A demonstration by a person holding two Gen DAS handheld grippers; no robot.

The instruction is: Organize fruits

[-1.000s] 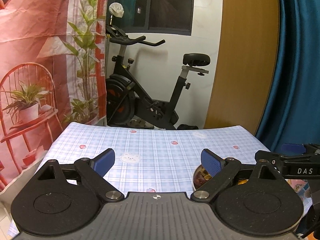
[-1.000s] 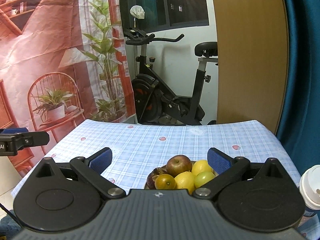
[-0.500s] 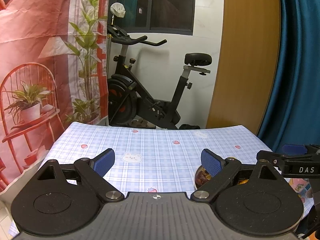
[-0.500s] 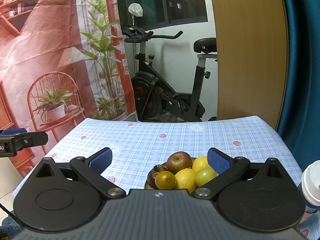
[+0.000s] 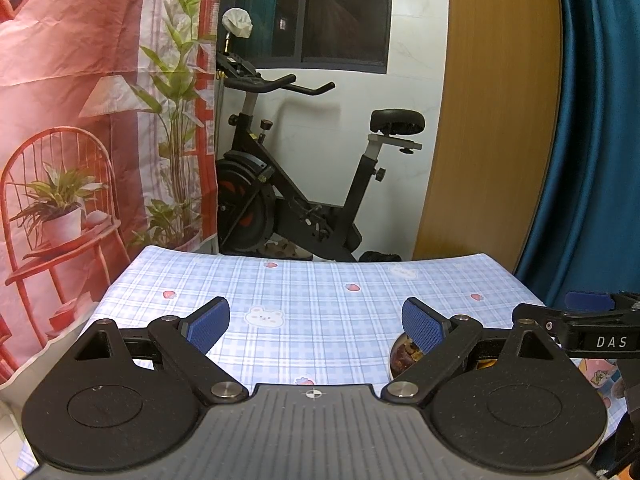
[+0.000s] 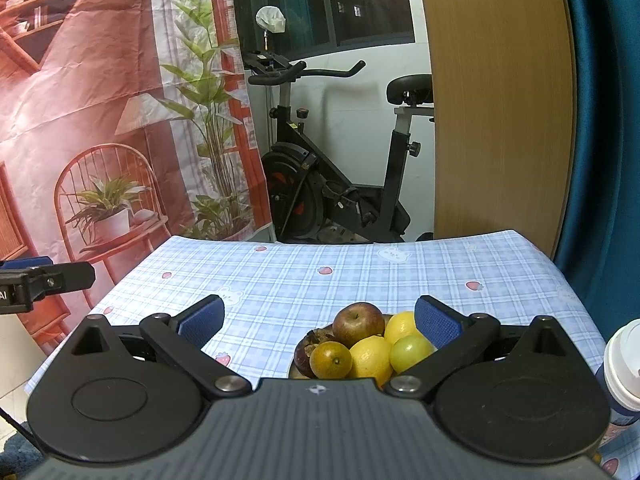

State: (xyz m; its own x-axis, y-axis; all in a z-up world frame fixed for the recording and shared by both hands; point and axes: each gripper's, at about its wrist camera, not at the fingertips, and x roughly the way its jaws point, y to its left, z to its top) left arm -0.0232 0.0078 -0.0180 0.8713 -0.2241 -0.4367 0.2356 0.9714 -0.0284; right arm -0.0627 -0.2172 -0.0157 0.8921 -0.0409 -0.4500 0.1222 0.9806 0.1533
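In the right wrist view a plate of fruit sits close in front of my right gripper (image 6: 318, 320), which is open and empty. On it lie a red apple (image 6: 359, 323), two lemons (image 6: 372, 360), a green lime (image 6: 411, 353), an orange-green citrus (image 6: 331, 359) and a dark mangosteen (image 6: 302, 358). The right blue pad overlaps the far lemon (image 6: 400, 326) in the picture. My left gripper (image 5: 316, 324) hangs open over bare cloth; the plate's edge (image 5: 396, 360) peeks out behind its right finger. The left gripper's tip (image 6: 44, 278) shows at the left edge of the right wrist view.
The table wears a blue checked cloth (image 5: 312, 300) with strawberry prints. A white-capped bottle (image 6: 624, 364) stands at the table's right near edge. Beyond the far edge stand an exercise bike (image 5: 304, 200), a wooden panel, a blue curtain and a printed backdrop.
Both views have shifted very slightly; otherwise the grippers stay open and the fruit has not moved.
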